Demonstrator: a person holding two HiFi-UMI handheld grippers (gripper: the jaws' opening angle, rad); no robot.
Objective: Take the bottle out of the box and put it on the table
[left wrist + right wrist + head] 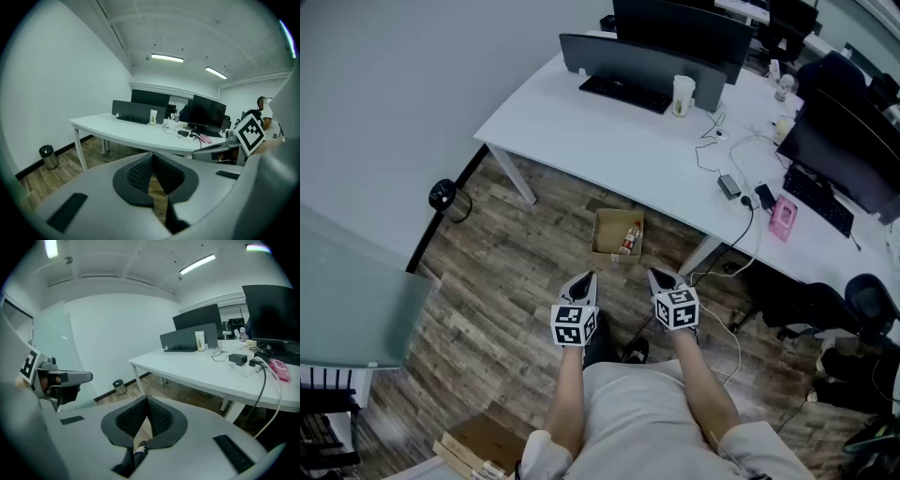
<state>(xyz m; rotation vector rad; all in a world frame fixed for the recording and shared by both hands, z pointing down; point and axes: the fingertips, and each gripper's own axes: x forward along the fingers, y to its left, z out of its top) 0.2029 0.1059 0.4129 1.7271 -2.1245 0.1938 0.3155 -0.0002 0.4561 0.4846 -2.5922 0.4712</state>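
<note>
The left gripper (586, 278) and right gripper (661, 277), 2 in all, are both closed and empty. Ahead, the bottle (629, 240) lies inside the cardboard box (602, 246) on the floor near the white table (609, 141). A jaw catching the box wall could drag the box.

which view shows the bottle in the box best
The head view: it looks down into the open cardboard box on the floor, where the bottle lies in plain sight. Neither gripper view shows the bottle.
</note>
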